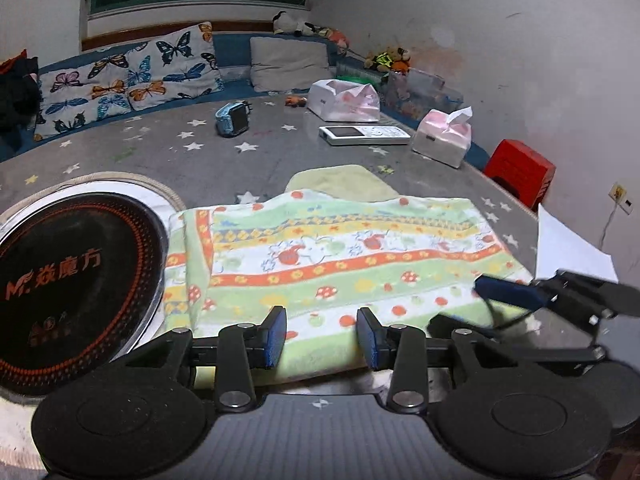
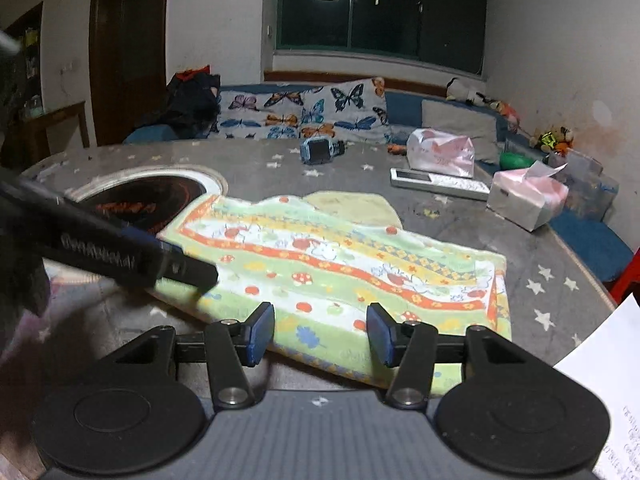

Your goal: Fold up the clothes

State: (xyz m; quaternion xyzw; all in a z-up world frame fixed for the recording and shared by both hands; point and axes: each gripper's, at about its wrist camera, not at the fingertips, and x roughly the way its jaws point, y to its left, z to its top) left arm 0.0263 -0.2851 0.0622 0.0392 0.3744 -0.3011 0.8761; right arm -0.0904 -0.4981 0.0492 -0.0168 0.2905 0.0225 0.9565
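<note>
A striped green, orange and white cloth (image 1: 340,260) printed with mushrooms and apples lies flat on the grey star-print table; it also shows in the right wrist view (image 2: 340,272). A pale yellow cloth (image 1: 344,182) pokes out behind it. My left gripper (image 1: 321,336) is open and empty over the cloth's near edge. My right gripper (image 2: 320,334) is open and empty over the near edge further right. In the left wrist view the right gripper (image 1: 520,292) reaches in at the cloth's right side. In the right wrist view the left gripper (image 2: 132,256) crosses the cloth's left corner.
A round black induction cooktop (image 1: 72,280) is set in the table left of the cloth. Behind lie a blue watch (image 1: 234,118), a white remote (image 1: 364,134) and two tissue packs (image 1: 442,138). White paper (image 1: 568,252) lies at the right edge, a red stool (image 1: 520,170) beyond.
</note>
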